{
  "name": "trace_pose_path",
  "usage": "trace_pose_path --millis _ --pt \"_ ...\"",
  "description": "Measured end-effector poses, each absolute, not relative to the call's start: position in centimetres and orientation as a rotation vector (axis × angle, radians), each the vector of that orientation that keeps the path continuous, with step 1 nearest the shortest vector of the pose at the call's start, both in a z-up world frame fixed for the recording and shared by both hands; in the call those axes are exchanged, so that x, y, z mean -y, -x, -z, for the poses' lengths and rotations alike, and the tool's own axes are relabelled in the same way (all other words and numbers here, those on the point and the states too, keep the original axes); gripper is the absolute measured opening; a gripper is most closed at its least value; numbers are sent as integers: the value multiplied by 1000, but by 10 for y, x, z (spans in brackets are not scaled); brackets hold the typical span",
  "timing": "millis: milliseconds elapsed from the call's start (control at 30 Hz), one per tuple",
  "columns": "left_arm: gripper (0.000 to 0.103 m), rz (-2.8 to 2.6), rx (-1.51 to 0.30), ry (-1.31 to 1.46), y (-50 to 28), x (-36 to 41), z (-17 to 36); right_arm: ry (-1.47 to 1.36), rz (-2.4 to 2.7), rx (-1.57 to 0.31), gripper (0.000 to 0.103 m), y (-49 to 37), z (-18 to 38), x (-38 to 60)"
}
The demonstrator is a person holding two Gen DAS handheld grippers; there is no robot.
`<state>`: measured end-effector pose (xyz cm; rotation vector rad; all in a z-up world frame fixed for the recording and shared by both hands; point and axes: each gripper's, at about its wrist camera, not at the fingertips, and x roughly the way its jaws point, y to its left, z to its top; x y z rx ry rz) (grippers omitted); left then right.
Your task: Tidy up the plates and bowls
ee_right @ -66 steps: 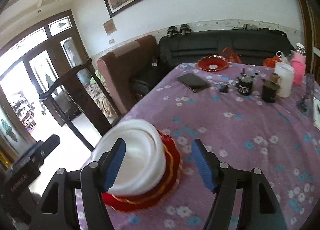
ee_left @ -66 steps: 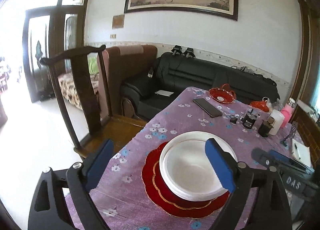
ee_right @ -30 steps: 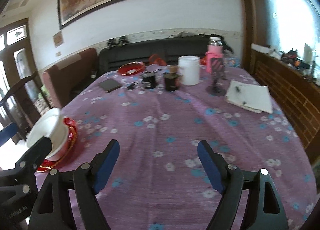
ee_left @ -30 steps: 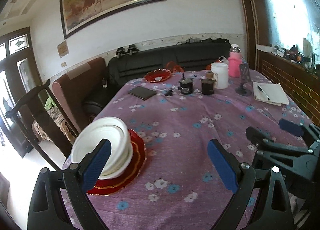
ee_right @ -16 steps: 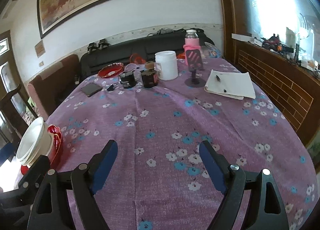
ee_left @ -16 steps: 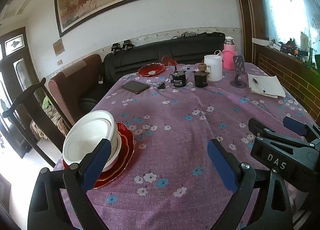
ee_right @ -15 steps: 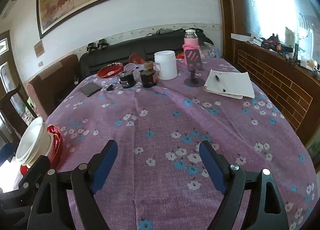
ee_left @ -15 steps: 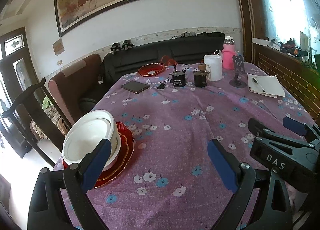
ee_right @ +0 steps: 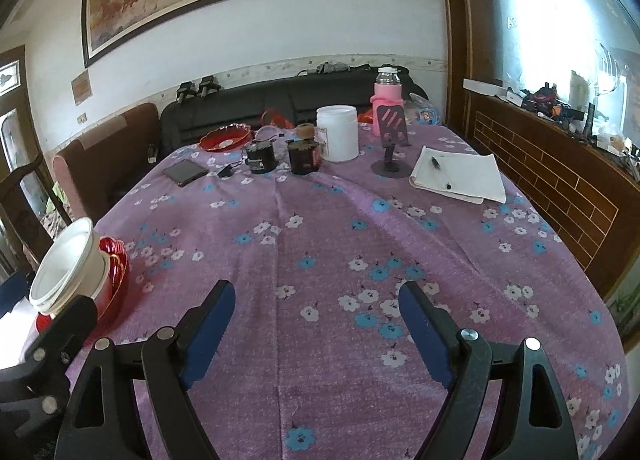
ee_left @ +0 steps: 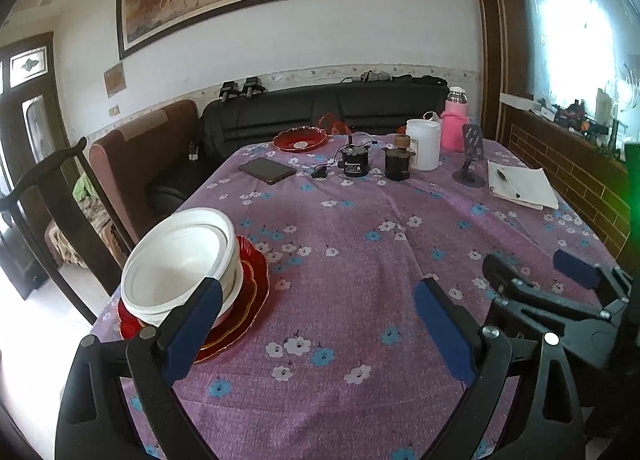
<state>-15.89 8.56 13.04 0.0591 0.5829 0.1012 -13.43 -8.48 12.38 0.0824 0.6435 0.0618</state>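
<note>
Tablecloth (ee_right: 320, 244): bowls (ee_left: 180, 260) near edge.

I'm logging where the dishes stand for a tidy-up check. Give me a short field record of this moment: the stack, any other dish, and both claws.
stack: white bowls nested on red plates, near the table's left edge
other dish: red dish at the far end, apart from the stack
left claw: open, empty, above the tablecloth beside the stack
right claw: open, empty, over bare cloth
nearby clutter: phone, white jar, notepad
</note>
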Motion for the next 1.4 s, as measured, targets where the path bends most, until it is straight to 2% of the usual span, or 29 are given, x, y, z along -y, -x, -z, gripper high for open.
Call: trace_pose_path --millis 667,800,867,967,1200,1400 --pt "97 -129 -584 40 162 -123 -127 -1 -129 -672 87 138 -117 40" --pt "98 -192 -483 53 175 -128 -135 7 -148 -676 87 138 -114 36" --pt "103 -252 -400 53 186 -131 -144 8 -160 -674 87 138 -114 34" --pt "103 -308 -327 48 199 -134 -149 9 -184 -672 87 138 -116 31" --pt "103 -234 -452 111 180 -153 -152 74 -271 -668 87 140 -117 7" --pt "103 -316 -476 136 175 -171 -148 107 -349 -658 87 145 -118 -13"
